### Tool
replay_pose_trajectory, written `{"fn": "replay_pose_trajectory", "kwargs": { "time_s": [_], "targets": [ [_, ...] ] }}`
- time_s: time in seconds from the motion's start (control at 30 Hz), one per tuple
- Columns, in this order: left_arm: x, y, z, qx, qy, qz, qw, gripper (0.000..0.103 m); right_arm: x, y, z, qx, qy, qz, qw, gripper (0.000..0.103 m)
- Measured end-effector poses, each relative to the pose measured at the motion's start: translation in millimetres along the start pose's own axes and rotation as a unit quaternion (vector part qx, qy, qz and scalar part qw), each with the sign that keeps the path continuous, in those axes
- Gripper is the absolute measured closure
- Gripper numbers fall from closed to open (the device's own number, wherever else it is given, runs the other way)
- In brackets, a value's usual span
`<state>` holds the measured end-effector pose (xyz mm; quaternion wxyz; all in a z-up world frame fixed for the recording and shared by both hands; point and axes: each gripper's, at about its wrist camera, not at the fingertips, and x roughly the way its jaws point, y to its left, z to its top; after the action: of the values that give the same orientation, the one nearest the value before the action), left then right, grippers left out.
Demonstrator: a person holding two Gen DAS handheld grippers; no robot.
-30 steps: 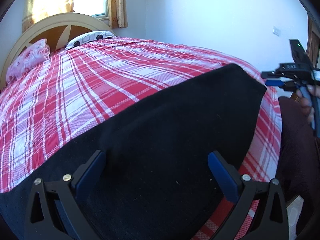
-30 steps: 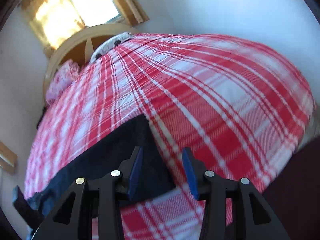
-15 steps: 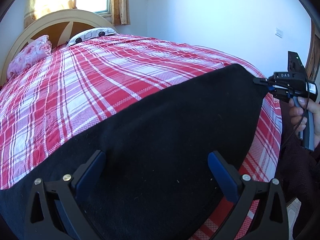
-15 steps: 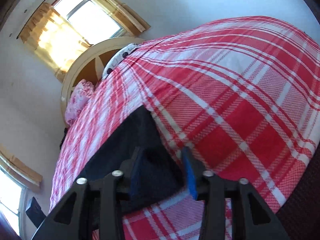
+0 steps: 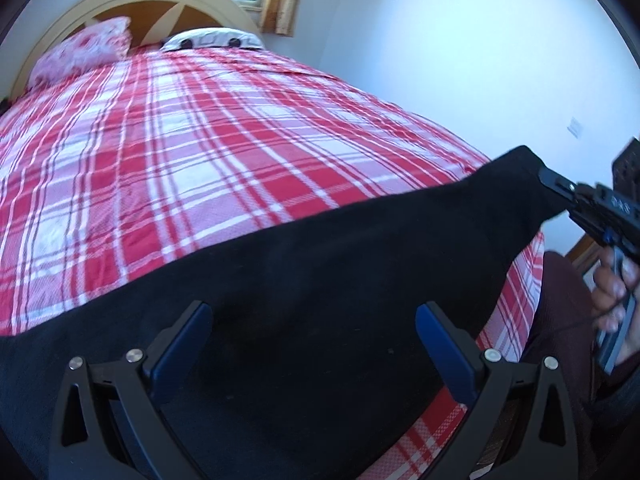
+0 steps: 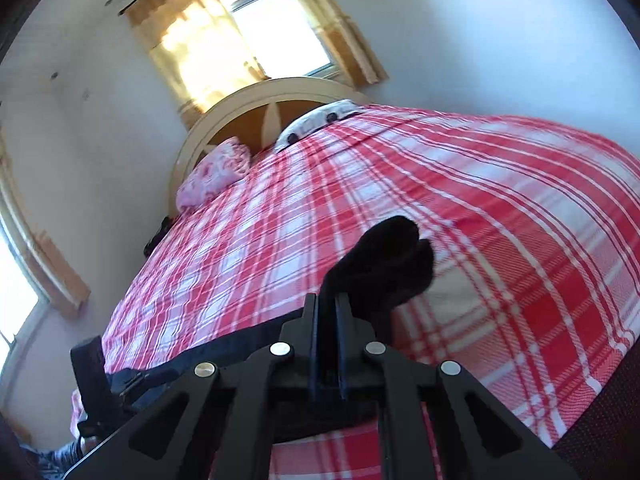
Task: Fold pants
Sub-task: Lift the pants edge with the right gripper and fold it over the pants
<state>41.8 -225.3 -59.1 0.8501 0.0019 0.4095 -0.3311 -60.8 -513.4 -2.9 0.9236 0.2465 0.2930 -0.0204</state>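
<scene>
Black pants (image 5: 320, 264) lie spread across the near edge of a red plaid bed (image 5: 200, 140). My left gripper (image 5: 312, 320) hovers over the middle of the fabric, open wide with its blue pads (image 5: 184, 340) apart and nothing pinched. At the right of this view my right gripper (image 5: 548, 178) holds the far corner of the pants, raised off the sheet. In the right wrist view that gripper (image 6: 326, 300) has its jaws closing tight on a bunched black corner of the pants (image 6: 384, 264), which sticks up past the fingertips. The left gripper (image 6: 92, 380) shows at the lower left.
A cream headboard (image 5: 160, 4) stands at the far end with a pink floral pillow (image 5: 84, 48) and a white pillow (image 5: 212, 40). A person's hand (image 5: 612, 292) grips the right tool. A curtained window (image 6: 248, 32) and white walls bound the room.
The right gripper shut on the pants' corner and lifted it off the sheet. The left gripper shifted slightly and rolled, staying open above the fabric.
</scene>
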Motion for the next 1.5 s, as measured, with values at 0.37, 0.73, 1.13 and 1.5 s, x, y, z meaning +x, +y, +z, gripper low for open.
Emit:
{"fn": "replay_pose_trajectory", "kwargs": {
  "time_s": [0.37, 0.73, 1.13, 1.5],
  "targets": [
    [-15, 24, -3, -0.034, -0.008, -0.003, 0.9994, 0.000, 20, 85, -35, -0.101, 0.042, 0.022, 0.994, 0.096],
    [-38, 54, 1, -0.060, -0.030, 0.010, 0.9977, 0.000, 44, 133, -63, -0.161, 0.084, 0.052, 0.982, 0.096],
    [-52, 99, -12, -0.101, -0.037, 0.040, 0.9934, 0.000, 82, 186, -100, -0.186, 0.132, 0.110, 0.967, 0.096],
    [-67, 120, -16, -0.112, -0.061, 0.068, 0.9895, 0.000, 105, 224, -127, -0.205, 0.160, 0.136, 0.956, 0.096]
  ]
}}
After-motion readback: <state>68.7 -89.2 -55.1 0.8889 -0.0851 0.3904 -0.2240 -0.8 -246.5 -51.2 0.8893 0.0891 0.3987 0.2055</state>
